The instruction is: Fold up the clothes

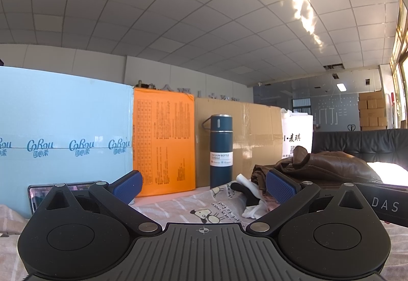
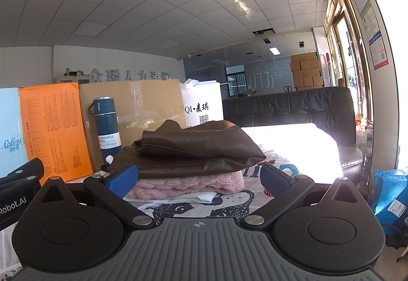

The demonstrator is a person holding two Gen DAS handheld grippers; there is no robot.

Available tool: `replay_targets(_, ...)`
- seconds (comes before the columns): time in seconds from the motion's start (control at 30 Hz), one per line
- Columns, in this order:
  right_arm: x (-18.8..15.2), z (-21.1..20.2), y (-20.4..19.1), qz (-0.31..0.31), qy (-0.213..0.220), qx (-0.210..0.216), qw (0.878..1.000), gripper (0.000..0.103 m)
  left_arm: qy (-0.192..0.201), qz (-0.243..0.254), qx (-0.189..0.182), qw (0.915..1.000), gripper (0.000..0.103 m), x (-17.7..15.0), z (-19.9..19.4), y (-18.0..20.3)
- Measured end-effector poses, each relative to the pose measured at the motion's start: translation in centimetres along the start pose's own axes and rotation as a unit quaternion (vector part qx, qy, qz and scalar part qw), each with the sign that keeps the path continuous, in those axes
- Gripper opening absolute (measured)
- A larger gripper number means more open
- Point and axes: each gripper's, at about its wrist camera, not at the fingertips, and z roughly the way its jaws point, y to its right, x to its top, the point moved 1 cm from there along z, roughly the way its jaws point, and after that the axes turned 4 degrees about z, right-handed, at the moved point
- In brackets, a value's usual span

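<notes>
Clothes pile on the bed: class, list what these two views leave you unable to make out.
- White garment, right wrist view: mostly covered by the pink knit and brown leather garment.
- Same pile, left wrist view: its lower layers hidden behind the left tongs.
- Bed surface, right wrist view: washed out by sunlight.
- Vacuum bottle label: small print unreadable.
</notes>
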Motion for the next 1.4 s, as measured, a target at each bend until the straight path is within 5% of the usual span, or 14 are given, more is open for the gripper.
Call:
replay_targets(0.5, 0.0, 1.0, -1.3, -0.011, -0.009, 0.014, 1.000, 0.103, 0.007, 0.000, 0.007, 0.9999, 0.103, 0.2, -0.7, -0.3)
replay_targets(0.63, 0.1, 1.0, -1.7, -0.025, 0.017, 0.003, 1.000, 0.103, 0.010, 0.007, 0.010, 0.9999, 0.103, 0.3, -0.9, -0.1)
replay_targets(1.03, 0.3, 1.9, -2.2, -0.058, 0.040, 0.012, 0.997, 0.103, -0.006, 0.020, 0.066, 0.9976, 0.103, 0.4, -0.7, 0.2)
replay_targets(1.4, 0.3, 1.5, -1.0, -0.013, 0.052, 0.002, 0.999, 0.103, -0.010, 0.012, 0.064, 0.9978, 0.103, 0.2, -0.6, 0.0)
